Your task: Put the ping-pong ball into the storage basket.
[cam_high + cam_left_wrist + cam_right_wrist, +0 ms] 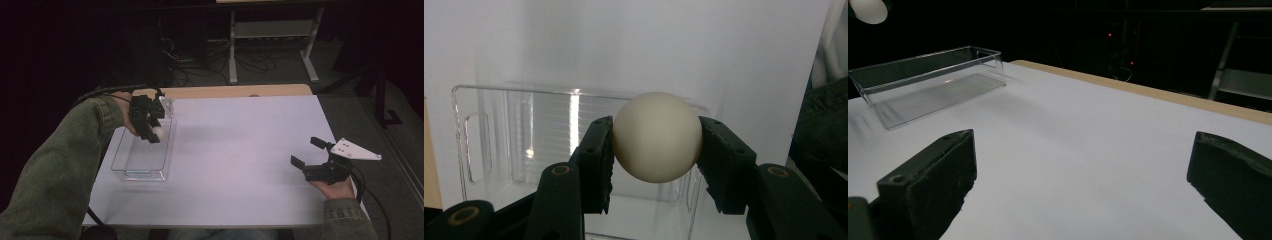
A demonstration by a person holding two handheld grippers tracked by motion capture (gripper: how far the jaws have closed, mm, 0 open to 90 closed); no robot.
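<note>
**Ball held over the tray, release looks next**

Left gripper [150, 131] is clamped on the white ball [657, 136], one pad on each side at its widest part, so it sits centred and can't roll out. Grip is at the equator, which fits a clean drop: spread the jaws and it falls straight

Ball hangs above the clear plastic tray [120, 159], over its far half, not touching the floor or walls as far as I can tell. The tray has nothing in it and sits along the left edge of the table [240, 150], long side running front to back, far end near the far-left corner. Walls should stop the ball rolling off once it lands

Right gripper [312, 155] is by the right edge of the table, nearer the front corner, jaws spread wide with nothing between them, well apart from the tray. Looks parked to stay clear of the left arm's path; it points across the white top towards the tray
</note>
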